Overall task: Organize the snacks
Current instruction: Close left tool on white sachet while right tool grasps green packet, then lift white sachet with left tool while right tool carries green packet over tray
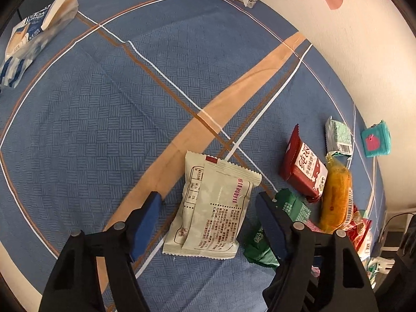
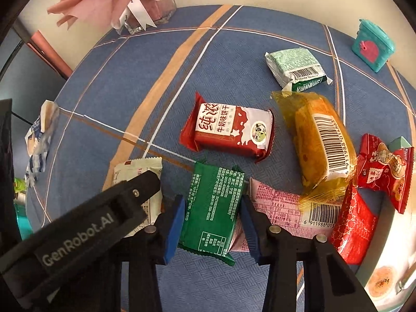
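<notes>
A white snack packet (image 1: 215,208) lies on the blue tablecloth (image 1: 104,119) between the fingers of my left gripper (image 1: 209,205). That gripper is open: its left pad stands clear of the packet and its right pad is near the packet's edge. My right gripper (image 2: 212,200) is shut on a green packet (image 2: 213,208), with a blue pad against each long side. The green packet (image 1: 291,208) also shows just right of my left gripper. The white packet (image 2: 137,171) is partly hidden behind the left gripper's black body (image 2: 91,221).
Other snacks lie to the right: a red biscuit pack (image 2: 228,130), a yellow cake (image 2: 319,140), a pale green pack (image 2: 293,62), a pink packet (image 2: 275,202) and red packets (image 2: 351,228). A teal toy box (image 2: 371,44), a glass vase (image 2: 153,13) and a blue-white bag (image 1: 31,36) stand near the edges.
</notes>
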Available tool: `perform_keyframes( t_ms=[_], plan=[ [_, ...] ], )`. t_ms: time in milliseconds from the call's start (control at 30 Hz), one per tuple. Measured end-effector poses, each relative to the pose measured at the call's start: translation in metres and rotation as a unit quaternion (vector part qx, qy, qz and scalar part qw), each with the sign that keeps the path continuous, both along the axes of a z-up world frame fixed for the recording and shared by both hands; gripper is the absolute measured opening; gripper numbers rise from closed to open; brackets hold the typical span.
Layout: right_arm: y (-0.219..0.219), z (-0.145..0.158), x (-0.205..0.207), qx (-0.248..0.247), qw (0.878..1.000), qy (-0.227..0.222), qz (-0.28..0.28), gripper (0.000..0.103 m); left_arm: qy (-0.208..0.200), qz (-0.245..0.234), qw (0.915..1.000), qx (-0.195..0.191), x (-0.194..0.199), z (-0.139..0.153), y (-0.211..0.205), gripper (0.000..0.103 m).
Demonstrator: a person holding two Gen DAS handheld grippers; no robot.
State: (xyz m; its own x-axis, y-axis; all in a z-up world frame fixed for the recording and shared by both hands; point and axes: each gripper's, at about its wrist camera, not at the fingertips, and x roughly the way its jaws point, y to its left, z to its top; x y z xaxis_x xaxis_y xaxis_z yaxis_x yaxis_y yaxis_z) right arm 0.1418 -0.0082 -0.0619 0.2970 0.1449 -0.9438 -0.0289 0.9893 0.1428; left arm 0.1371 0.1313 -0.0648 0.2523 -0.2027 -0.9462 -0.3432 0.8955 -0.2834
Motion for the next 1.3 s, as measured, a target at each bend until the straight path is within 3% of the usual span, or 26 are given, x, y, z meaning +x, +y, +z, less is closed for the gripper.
perform_keyframes(
  t_ms=[267, 400, 433, 567, 967, 1300],
  plan=[
    [0.008, -0.002, -0.006, -0.01, 1.0, -0.005, 0.005, 0.046, -0.007, -0.027, 0.9981, 0.054, 0.01, -0.005, -0.021, 0.074],
    [0.004, -0.002, -0.008, -0.005, 1.0, -0.006, 0.002, 0.046, -0.005, -0.032, 0.9966, 0.075, 0.012, -0.005, -0.024, 0.061],
    [0.003, -0.002, -0.009, -0.001, 1.0, -0.005, -0.001, 0.046, -0.005, -0.028, 0.9967, 0.076, 0.012, -0.004, -0.021, 0.056],
    [0.002, -0.003, -0.011, 0.004, 1.0, -0.004, -0.003, 0.046, -0.011, -0.013, 0.9984, 0.053, 0.012, -0.005, -0.013, 0.054],
    [-0.003, 0.008, -0.017, 0.028, 1.0, -0.013, -0.001, 0.042, -0.018, -0.019, 0.9982, 0.054, 0.003, 0.008, -0.012, 0.053],
    [-0.03, 0.048, -0.043, 0.073, 0.996, -0.051, -0.015, 0.042, -0.067, -0.016, 0.9948, 0.075, -0.007, 0.051, -0.014, 0.053]
  ],
)
